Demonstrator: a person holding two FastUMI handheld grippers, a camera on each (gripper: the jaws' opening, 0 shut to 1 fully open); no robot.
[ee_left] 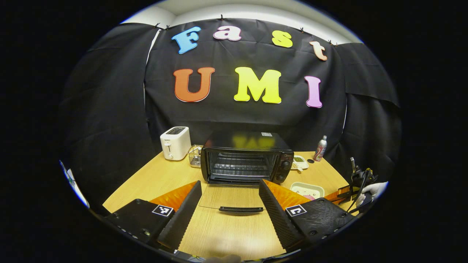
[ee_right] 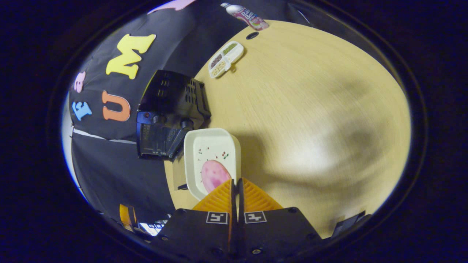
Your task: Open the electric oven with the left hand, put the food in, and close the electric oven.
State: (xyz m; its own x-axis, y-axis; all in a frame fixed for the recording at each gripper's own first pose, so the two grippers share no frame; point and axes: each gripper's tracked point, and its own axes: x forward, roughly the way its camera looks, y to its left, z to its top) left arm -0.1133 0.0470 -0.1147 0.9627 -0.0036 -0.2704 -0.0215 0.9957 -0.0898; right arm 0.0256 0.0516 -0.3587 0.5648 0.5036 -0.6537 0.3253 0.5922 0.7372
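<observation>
Your left claw [ee_left: 229, 204] is wide open and holds nothing. Its two fingers sit low over the wooden counter [ee_left: 153, 179], one on each side of the oven door [ee_left: 234, 199]. The door of the black electric oven [ee_left: 245, 157] is folded all the way down, flat on the counter, with its dark handle [ee_left: 241, 209] between your two fingers but not touching them. You can see the wire rack [ee_left: 241, 168] inside the oven.

Your right claw [ee_right: 236, 186] is pinched shut on the near edge of the white tray [ee_right: 210, 153]. Both fingers press on the rim. A round pink piece of food [ee_right: 215, 175] lies in the tray, close to your fingertips. In the right gripper view the tray is just beside the oven's knob side, and you cannot tell if it rests on the counter or is lifted.

In the left gripper view the same tray sits to the right of the open door, with your gloved hand [ee_left: 371, 190] behind it.

A white toaster [ee_left: 176, 143] stands left of the oven with a small wire basket [ee_left: 195, 156] next to it. A snack dish with sections [ee_right: 225, 59] and a bottle [ee_left: 320, 148] stand at the far right of the counter
</observation>
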